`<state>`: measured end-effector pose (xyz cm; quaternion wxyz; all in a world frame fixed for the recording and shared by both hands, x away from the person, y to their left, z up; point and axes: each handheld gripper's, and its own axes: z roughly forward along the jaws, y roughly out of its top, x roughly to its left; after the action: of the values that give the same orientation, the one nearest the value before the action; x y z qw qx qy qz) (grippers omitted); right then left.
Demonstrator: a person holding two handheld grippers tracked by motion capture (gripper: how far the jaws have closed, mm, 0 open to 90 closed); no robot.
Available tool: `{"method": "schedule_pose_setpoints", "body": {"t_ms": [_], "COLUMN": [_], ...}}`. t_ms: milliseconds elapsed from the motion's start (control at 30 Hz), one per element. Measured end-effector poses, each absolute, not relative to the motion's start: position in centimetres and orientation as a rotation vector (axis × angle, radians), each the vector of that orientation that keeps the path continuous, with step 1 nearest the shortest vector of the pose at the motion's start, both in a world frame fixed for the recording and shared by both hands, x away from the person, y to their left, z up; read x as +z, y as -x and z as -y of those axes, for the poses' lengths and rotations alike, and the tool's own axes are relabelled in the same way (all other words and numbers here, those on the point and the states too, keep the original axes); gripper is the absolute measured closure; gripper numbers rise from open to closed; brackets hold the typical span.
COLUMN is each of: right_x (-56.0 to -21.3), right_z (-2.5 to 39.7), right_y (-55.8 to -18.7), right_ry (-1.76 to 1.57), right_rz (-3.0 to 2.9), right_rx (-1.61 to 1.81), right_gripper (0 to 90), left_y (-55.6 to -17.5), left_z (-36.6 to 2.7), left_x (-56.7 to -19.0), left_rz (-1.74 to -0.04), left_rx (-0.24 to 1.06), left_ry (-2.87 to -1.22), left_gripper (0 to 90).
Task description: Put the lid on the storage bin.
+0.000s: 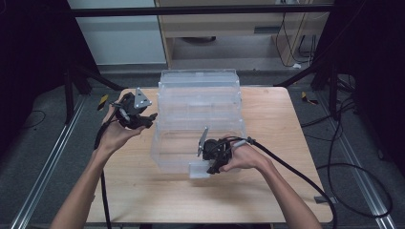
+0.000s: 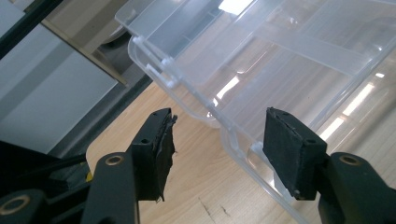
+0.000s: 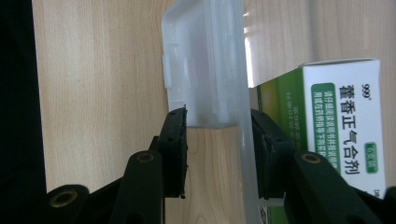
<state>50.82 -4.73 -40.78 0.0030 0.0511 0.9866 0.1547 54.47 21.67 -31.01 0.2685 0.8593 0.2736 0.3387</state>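
Observation:
A clear plastic storage box [image 1: 200, 109] stands in the middle of the wooden table [image 1: 267, 191]. Its white translucent latch [image 1: 199, 169] sticks out at the front. My right gripper [image 1: 213, 167] is at that front edge. In the right gripper view its jaws [image 3: 218, 126] are shut on the lower end of the latch [image 3: 205, 60] and the box's thin front wall. A green and white medicine carton [image 3: 345, 116] lies behind that wall. My left gripper [image 1: 150, 119] is held at the box's left side. It is open [image 2: 217, 140], with the box rim [image 2: 196, 100] ahead of the jaws and untouched.
Black cables [image 1: 305, 181] trail from both grippers over the table and onto the floor at the right. Metal frame legs [image 1: 71, 90] stand around the table. A wooden cabinet [image 1: 229, 24] is behind it.

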Motion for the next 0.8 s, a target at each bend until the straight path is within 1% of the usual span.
{"method": "schedule_pose_setpoints", "body": {"t_ms": [500, 800], "right_x": [-40.8, -40.7], "right_z": [4.7, 4.7], "right_y": [-50.7, -50.7], "right_ry": [-0.162, -0.160], "right_rz": [-3.090, -3.088], "right_rx": [0.483, 0.480], "right_gripper": [61.3, 61.3], "left_y": [-56.2, -57.2], "left_z": [-20.0, -18.9], "left_x": [-28.9, -28.6], "left_rz": [-0.608, -0.504], "left_rx": [0.940, 0.918], "left_ry": [-2.385, -2.479], "left_gripper": [41.7, 40.6]}}
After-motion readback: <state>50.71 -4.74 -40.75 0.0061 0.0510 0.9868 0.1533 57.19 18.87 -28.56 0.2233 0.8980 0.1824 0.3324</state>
